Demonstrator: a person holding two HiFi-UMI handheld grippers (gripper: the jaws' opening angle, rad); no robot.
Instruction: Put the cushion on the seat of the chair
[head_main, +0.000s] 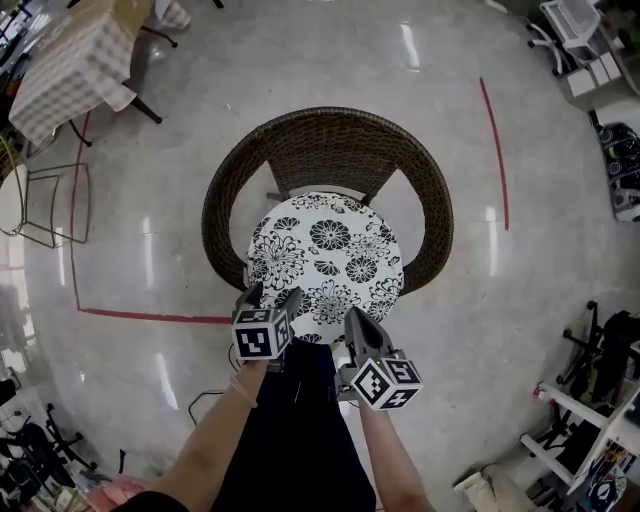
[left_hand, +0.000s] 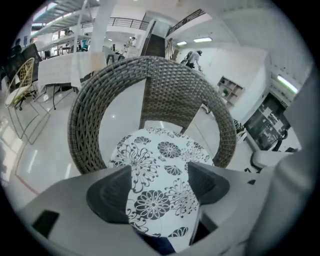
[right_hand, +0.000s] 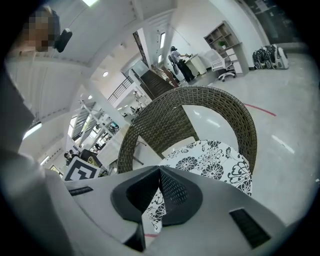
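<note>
A round white cushion (head_main: 325, 255) with black flowers lies on the seat of a dark wicker tub chair (head_main: 330, 140). My left gripper (head_main: 273, 295) hangs over the cushion's near left edge, jaws open, nothing between them. In the left gripper view the cushion (left_hand: 165, 160) shows through the wide gap of that gripper (left_hand: 159, 185), below the chair back (left_hand: 165, 85). My right gripper (head_main: 355, 318) is at the cushion's near edge. In the right gripper view its jaws (right_hand: 159, 172) meet, pinching the cushion's rim, and the cushion (right_hand: 210, 157) spreads beyond in the chair (right_hand: 200, 105).
I stand right at the chair's front, dark trousers (head_main: 295, 420) below the grippers. A table with a checked cloth (head_main: 75, 60) and a wire chair (head_main: 45, 205) stand at the far left. Red tape lines (head_main: 150, 316) mark the shiny floor. A white rack (head_main: 580, 420) stands at right.
</note>
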